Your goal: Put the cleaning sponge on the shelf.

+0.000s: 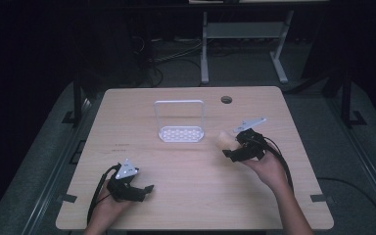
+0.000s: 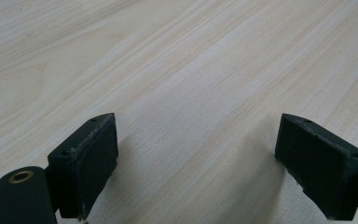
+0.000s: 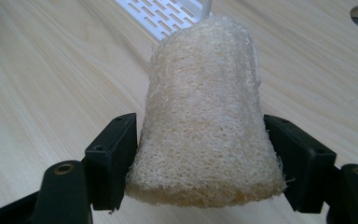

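Right gripper view – right gripper [image 3: 200, 158] clamping loofah [image 3: 205, 116], left gripper [image 2: 196, 158] jaws apart, no legible writing.

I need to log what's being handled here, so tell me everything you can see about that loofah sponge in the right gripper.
The loofah sponge is a pale cream, bell-shaped piece of coarse, fibrous mesh, narrower at its far end and flared at the near end. It looks dry and whole. The right gripper clamps its wide end between both black pads, pointing it toward the white rack. In the high view it sits just right of the rack, above the wooden table.
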### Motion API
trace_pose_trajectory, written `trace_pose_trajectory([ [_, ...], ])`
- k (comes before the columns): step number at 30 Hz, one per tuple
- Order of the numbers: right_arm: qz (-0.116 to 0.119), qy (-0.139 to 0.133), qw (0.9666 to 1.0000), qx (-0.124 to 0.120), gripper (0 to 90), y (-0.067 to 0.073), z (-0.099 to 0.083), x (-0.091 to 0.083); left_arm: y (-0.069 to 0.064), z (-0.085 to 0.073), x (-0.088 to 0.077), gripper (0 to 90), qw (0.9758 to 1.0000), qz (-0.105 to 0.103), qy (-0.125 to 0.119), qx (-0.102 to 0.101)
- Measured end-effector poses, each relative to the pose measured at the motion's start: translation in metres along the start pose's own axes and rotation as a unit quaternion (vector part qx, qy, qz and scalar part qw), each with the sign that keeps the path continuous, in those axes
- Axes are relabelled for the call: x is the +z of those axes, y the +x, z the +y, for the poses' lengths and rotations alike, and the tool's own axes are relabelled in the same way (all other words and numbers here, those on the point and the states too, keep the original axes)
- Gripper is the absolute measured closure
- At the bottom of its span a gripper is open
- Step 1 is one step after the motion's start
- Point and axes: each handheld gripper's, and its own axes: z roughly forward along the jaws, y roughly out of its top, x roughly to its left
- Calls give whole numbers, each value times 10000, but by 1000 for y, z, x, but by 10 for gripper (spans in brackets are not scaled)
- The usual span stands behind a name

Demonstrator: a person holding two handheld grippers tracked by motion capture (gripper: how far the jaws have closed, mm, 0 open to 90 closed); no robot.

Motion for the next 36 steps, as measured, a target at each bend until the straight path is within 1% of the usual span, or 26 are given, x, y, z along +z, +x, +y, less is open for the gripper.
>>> trace_pose_trajectory([
  [2, 25, 9, 10000, 21, 283, 2, 3, 2, 0, 0, 0, 124, 10000, -1, 0, 3],
  [3, 30, -7, 10000, -22, 283, 2, 4, 3, 0, 0, 0, 124, 10000, 0, 0, 0],
  [14, 148, -50, 9998, -153, 283, 10, 20, 11, 0, 0, 0, 124, 10000, -1, -1, 3],
  [15, 171, -69, 9997, -153, 284, 13, 24, 13, 0, 0, 0, 124, 10000, 2, -2, 3],
  [18, 197, -74, 9995, -216, 283, 15, 29, 17, 0, 0, 0, 124, 10000, 0, -1, 7],
  [27, 276, -138, 9993, -231, 283, 20, 40, 24, 0, 0, 0, 124, 10000, 2, -1, 4],
  [28, 271, -154, 9991, -272, 284, 21, 41, 25, 0, 0, 0, 124, 10000, 2, -1, 4],
  [36, 323, -207, 9985, -378, 283, 30, 53, 34, 0, 0, 0, 124, 10000, -2, 17, 3],
])
